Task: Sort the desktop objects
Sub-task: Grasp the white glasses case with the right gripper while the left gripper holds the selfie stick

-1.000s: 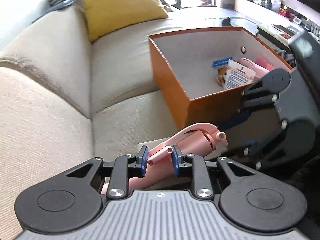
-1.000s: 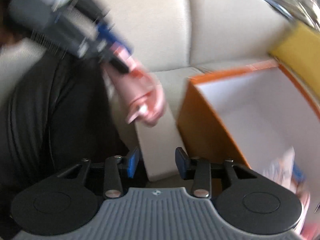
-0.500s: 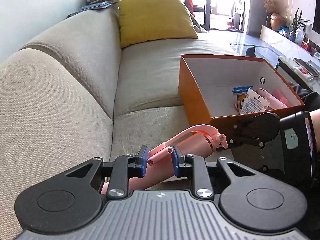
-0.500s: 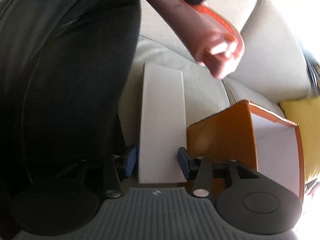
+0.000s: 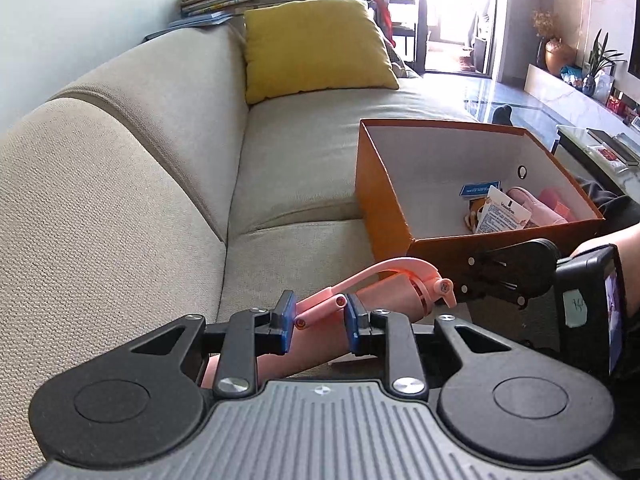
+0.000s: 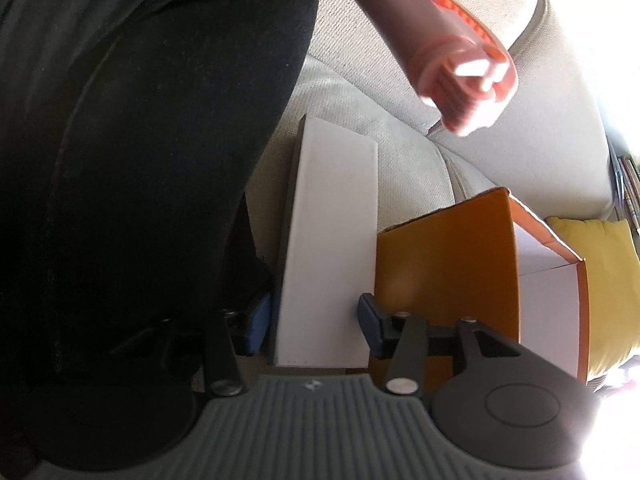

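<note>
My left gripper [image 5: 320, 322] is shut on a pink folding stick [image 5: 396, 288], held slanted above the sofa seat just in front of the orange box [image 5: 384, 208]. The stick's end also shows high in the right wrist view [image 6: 460, 76]. The orange box holds a white packet [image 5: 500, 214], pink items and a blue card. My right gripper [image 6: 314, 328] points down over a flat white box [image 6: 332, 248] that lies on the seat against the orange box [image 6: 444, 264]. Its jaws are opening, with the white box's near end between them. Its black body [image 5: 512, 276] sits right of the stick.
A yellow cushion [image 5: 316, 48] leans on the beige sofa back [image 5: 120, 184]. A person's dark-clothed leg [image 6: 140, 160] fills the left of the right wrist view, close to the white box. Books are stacked behind the sofa, and a low table stands at far right.
The right gripper rolled and came down over the white box, its jaws spreading wider. The left gripper rose a little and rolled with the pink stick still in it.
</note>
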A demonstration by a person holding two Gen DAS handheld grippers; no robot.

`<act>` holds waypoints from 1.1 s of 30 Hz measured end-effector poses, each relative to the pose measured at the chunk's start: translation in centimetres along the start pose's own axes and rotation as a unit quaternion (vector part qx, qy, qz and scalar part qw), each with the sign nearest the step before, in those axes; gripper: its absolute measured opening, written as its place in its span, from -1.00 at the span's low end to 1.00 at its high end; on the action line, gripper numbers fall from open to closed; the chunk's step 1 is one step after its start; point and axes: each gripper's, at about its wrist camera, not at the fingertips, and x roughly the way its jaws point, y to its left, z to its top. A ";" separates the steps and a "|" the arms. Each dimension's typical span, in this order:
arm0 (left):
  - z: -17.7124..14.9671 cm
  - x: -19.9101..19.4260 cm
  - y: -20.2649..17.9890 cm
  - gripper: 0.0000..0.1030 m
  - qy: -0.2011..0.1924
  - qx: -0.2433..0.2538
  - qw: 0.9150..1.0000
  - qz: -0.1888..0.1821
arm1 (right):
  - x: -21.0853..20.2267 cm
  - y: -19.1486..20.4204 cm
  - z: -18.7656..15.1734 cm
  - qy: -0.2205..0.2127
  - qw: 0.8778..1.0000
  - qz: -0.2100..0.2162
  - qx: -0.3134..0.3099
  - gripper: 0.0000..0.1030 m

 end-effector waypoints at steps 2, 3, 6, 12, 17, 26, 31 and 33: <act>0.0 -0.1 -0.1 -0.43 -0.002 -0.001 1.000 -0.002 | -0.1 0.3 0.1 0.007 1.000 -0.001 0.008 -0.02; 0.0 -0.2 -0.2 -0.43 -0.003 -0.001 1.000 -0.004 | -0.1 0.4 0.1 0.009 1.000 -0.003 0.014 -0.05; 0.0 -0.5 -0.4 -0.43 -0.005 0.002 1.000 -0.007 | -0.9 0.6 -0.1 0.002 0.999 -0.001 0.049 -0.23; 0.3 -0.4 -1.2 -0.43 -0.003 0.019 1.000 -0.014 | -3.3 -1.8 -2.9 0.016 0.967 0.089 0.237 -1.00; 0.5 -0.2 -1.6 -0.44 -0.002 0.023 1.000 -0.019 | -5.5 -1.1 -5.0 -0.031 0.967 0.078 0.242 -0.90; 0.8 0.1 -2.2 -0.44 -0.003 0.022 1.000 -0.021 | -3.2 7.0 -2.5 0.002 0.995 -0.027 -0.096 0.11; 1.1 0.6 -2.6 -0.43 -0.001 0.025 0.999 -0.023 | -2.4 8.4 -1.7 0.004 0.989 -0.047 -0.141 0.19; 1.0 0.5 -2.8 -0.43 -0.002 0.029 0.999 -0.026 | -2.3 8.8 -1.4 0.005 0.988 -0.052 -0.143 0.17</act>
